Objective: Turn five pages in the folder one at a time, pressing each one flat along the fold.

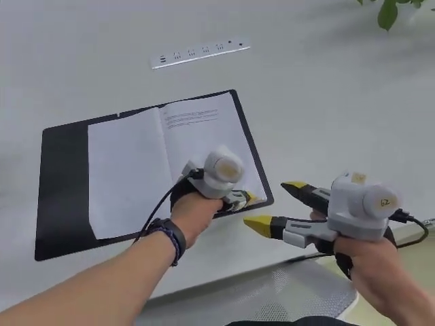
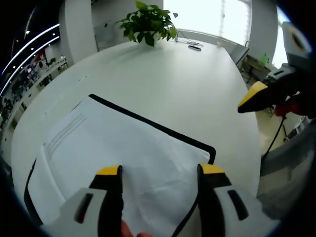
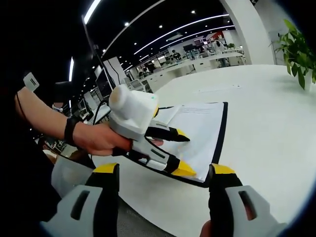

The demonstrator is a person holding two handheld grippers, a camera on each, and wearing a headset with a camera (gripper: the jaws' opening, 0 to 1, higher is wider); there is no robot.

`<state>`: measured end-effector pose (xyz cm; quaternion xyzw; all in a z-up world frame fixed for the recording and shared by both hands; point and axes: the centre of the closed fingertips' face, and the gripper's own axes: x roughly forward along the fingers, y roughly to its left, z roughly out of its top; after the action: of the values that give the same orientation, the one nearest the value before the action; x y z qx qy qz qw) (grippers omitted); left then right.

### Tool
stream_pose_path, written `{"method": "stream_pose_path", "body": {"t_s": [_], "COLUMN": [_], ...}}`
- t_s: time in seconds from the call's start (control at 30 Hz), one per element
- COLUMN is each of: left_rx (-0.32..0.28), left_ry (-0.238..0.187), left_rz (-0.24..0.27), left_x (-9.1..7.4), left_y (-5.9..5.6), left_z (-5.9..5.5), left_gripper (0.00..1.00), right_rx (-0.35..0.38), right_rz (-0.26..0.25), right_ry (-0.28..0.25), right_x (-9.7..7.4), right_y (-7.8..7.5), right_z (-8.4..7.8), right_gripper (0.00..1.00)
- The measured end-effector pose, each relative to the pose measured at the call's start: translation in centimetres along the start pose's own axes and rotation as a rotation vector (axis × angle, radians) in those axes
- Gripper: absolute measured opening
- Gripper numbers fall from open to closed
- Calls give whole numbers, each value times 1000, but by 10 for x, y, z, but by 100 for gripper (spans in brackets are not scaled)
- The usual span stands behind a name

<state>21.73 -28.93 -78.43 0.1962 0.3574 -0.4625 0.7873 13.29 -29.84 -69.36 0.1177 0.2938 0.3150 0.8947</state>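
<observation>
A black folder (image 1: 64, 183) lies open on the white table, with a blank left page (image 1: 126, 176) and a right page (image 1: 197, 136) that has a few printed lines at its top. My left gripper (image 1: 243, 199) hovers at the folder's near right corner. In the left gripper view it (image 2: 160, 170) is open, with the right page (image 2: 123, 148) spread beneath its yellow tips and nothing held. My right gripper (image 1: 277, 205) is open, off the folder's right edge, above bare table. The right gripper view (image 3: 164, 169) looks at the left gripper (image 3: 183, 153) and the folder (image 3: 223, 128).
A white power strip (image 1: 200, 52) lies beyond the folder. A potted plant (image 1: 389, 12) stands at the far right of the table. The table's near edge runs just below the grippers, with a mesh chair seat (image 1: 272, 299) under it. Cables trail from both grippers.
</observation>
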Motion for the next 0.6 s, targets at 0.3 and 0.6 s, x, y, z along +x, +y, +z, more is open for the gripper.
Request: {"method": "stream_pose_path", "body": {"t_s": [0.3, 0.6], "left_rx": [-10, -30], "left_ry": [-23, -31], "left_rz": [-34, -51], "left_x": [-2, -3], "left_y": [5, 6], "left_z": [1, 1], "left_gripper": [57, 52], "right_rx": [-32, 4], "right_rz": [29, 47], "right_ry": [14, -11], "right_x": [10, 29], "right_y": [4, -9], "right_z": [1, 13], "right_gripper": [72, 69]}}
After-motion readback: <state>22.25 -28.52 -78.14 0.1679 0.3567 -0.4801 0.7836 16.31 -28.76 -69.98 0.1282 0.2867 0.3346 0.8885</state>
